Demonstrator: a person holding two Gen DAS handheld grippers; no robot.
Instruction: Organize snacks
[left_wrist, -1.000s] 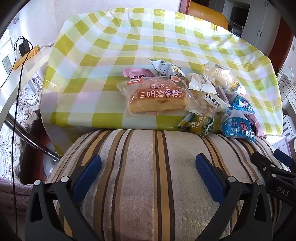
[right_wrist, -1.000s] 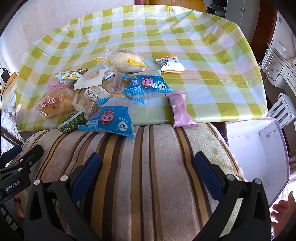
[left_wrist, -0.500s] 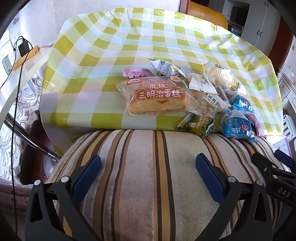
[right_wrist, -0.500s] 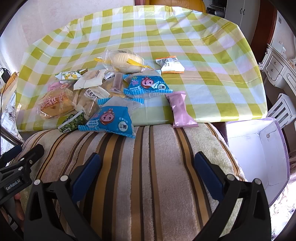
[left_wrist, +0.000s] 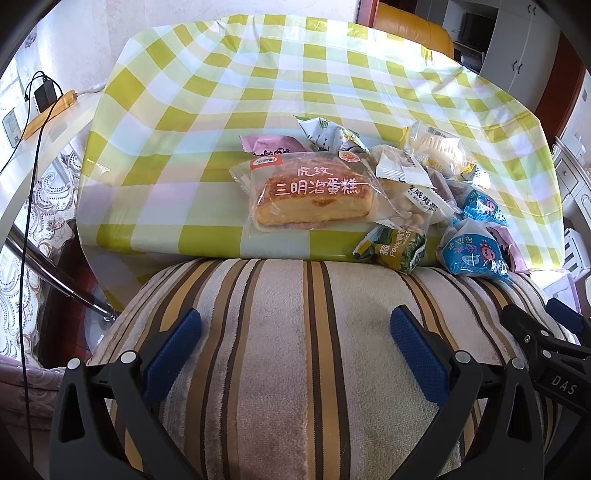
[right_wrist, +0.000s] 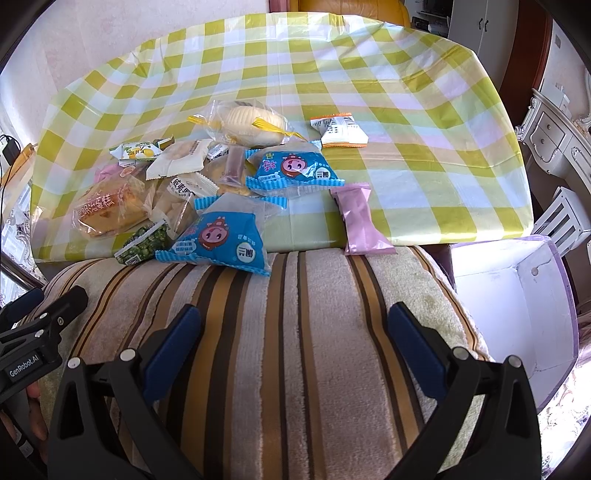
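A pile of wrapped snacks lies at the near edge of the green-checked table (left_wrist: 229, 92). It holds a sandwich cake pack (left_wrist: 310, 192), a green pea packet (left_wrist: 395, 249), two blue triangular packs (right_wrist: 218, 236) (right_wrist: 293, 168), a pink bar (right_wrist: 360, 221), a pale bun in clear wrap (right_wrist: 251, 122) and a white-orange sachet (right_wrist: 340, 131). My left gripper (left_wrist: 295, 336) is open and empty above a striped cushion (left_wrist: 295, 350), short of the pile. My right gripper (right_wrist: 295, 332) is open and empty above the same cushion (right_wrist: 295, 332).
An open white box with a purple rim (right_wrist: 517, 295) stands to the right, below the table edge. A power strip with a black cable (left_wrist: 48, 110) lies on a ledge at the left. A metal pole (left_wrist: 55, 273) slants at lower left. White furniture (right_wrist: 554, 140) is at the right.
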